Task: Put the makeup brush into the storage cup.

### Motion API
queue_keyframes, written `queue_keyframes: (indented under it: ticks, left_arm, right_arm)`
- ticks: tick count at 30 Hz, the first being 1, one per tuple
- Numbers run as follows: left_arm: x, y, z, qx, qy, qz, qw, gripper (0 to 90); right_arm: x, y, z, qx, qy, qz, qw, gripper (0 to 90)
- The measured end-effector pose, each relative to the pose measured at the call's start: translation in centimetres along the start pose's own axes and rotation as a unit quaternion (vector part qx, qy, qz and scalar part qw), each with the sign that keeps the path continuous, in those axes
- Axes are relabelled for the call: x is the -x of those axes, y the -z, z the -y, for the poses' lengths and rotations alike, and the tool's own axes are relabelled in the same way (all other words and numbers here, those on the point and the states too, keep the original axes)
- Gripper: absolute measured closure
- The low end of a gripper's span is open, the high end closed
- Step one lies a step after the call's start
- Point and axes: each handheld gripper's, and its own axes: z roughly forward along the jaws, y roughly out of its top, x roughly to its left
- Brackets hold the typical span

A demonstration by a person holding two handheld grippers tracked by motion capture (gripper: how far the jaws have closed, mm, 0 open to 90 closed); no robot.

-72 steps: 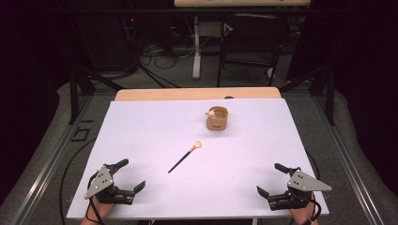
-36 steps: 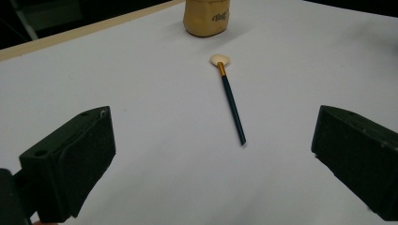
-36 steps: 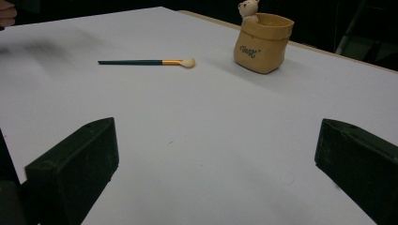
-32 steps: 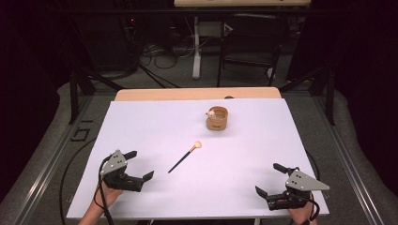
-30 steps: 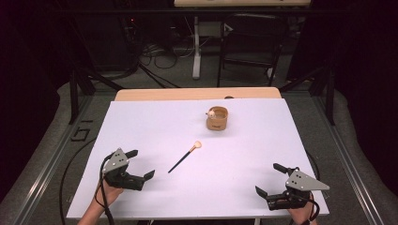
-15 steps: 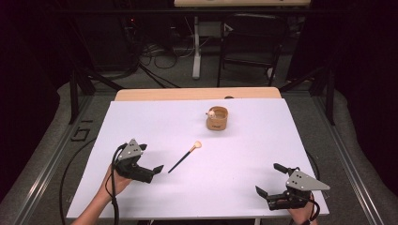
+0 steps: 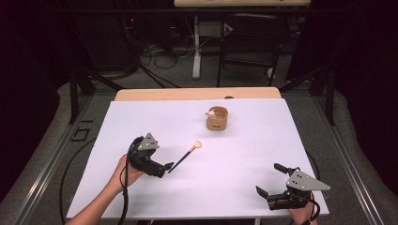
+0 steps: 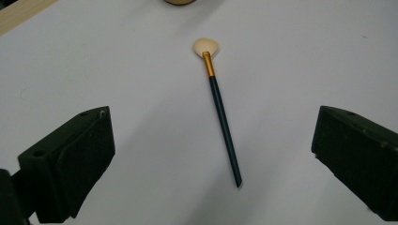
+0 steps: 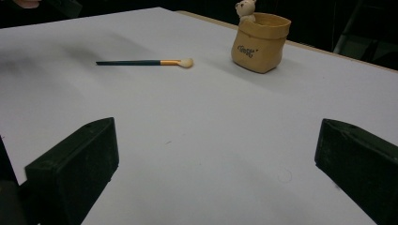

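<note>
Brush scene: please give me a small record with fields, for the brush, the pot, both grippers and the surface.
brush: dark handle, gold ferrule, pale fan tip, lying flat on the white table
left gripper: open, jaws either side of the handle's end, not closed on it
right gripper: open, near the table's front right corner, apart from the brush
pot: tan bag-shaped holder with a small bear figure at its rim, upright, beyond the brush
contact: none visible between grippers and things

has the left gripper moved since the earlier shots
Yes. In the high view the left gripper has travelled from the table's near-left corner forward and rightward to the brush's handle end. The brush and pouch lie unmoved.
</note>
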Motion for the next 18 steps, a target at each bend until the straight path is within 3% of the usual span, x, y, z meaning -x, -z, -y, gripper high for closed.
queue_keyframes:
  ticks: [7,18]
  left_arm:
    - [0.3,-0.9,-1.5,-0.031,0.000,0.006,0.9995,0.0]
    - [0.7,-2.8,-3.7,-0.092,-0.001,0.010,0.9957,0.1]
  right_arm:
    - [0.0,0.0,0.0,0.003,0.000,0.000,1.0000,0.0]
    - [0.0,0.1,0.1,0.000,-0.002,-0.001,1.0000,0.0]
